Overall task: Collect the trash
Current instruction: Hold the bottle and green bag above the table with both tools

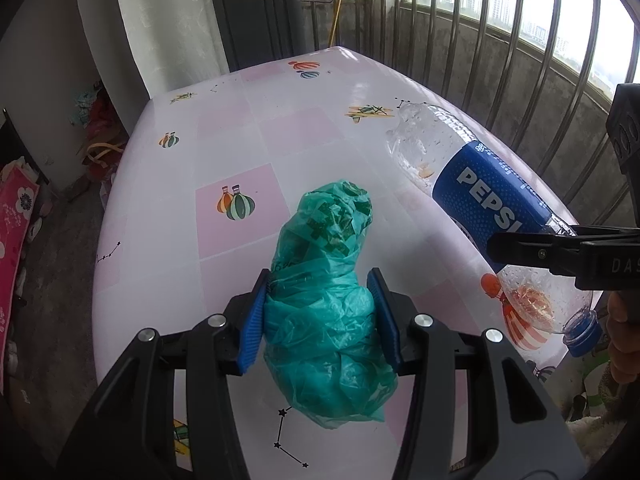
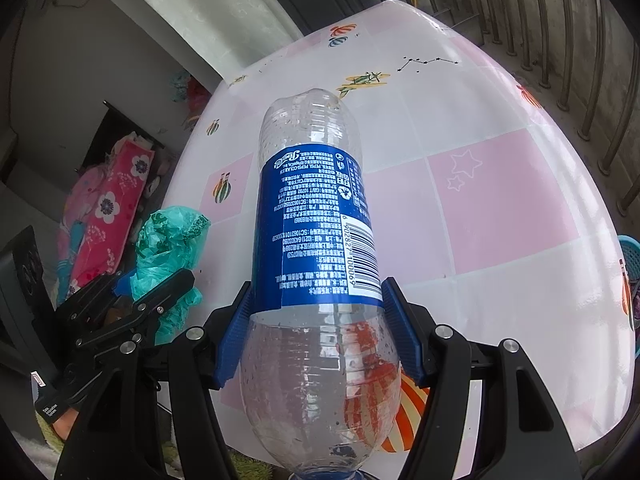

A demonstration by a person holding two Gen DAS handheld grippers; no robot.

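Note:
My left gripper (image 1: 320,284) is shut on a crumpled green plastic bag (image 1: 328,312) and holds it just above the table (image 1: 240,128). My right gripper (image 2: 318,292) is shut on an empty Pepsi bottle (image 2: 316,208) with a blue label, gripped at its lower label edge, cap toward the camera. In the left wrist view the bottle (image 1: 492,196) hangs at the right over the table's edge, with a right gripper finger (image 1: 528,246) across it. In the right wrist view the bag (image 2: 168,240) and left gripper (image 2: 160,284) are at the left.
The table has a white and pink checked cloth with balloon and plane prints. A metal railing (image 1: 500,40) runs behind and to the right. A pink floral cloth (image 2: 108,216) and clutter lie on the floor at the left.

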